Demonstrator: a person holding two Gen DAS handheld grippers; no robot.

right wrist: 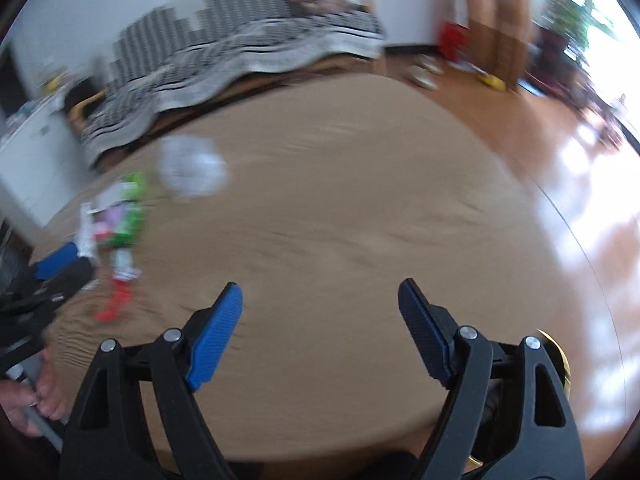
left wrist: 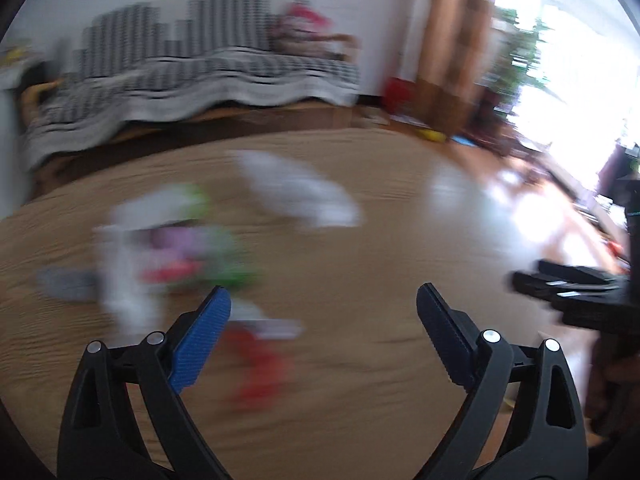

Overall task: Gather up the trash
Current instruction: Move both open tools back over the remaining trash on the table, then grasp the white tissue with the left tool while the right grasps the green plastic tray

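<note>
**Gripper Status: Both Units Open Above the Worktop**

Left gripper [left wrist: 324, 300]: jaws stand wide apart, nothing between the blue pads. Right gripper [right wrist: 320, 294]: jaws likewise apart and empty.

Both units are held above a round wooden worktop [right wrist: 340, 220]. Both views are blurred, so fine detail cannot be read.

Trash location, relative to the left gripper:
- A green and pink wrapper [left wrist: 188, 248] lies on the worktop just beyond the left fingertip.
- A red and white wrapper [left wrist: 260, 352] lies near the left pad, beneath the gripper.
- A crumpled white piece [left wrist: 304, 192] lies farther out, toward the worktop centre.

A sofa with a striped cover [left wrist: 180, 76] stands behind the worktop. In the right wrist view, a person's hand [right wrist: 24, 404] shows at the lower left edge.
</note>
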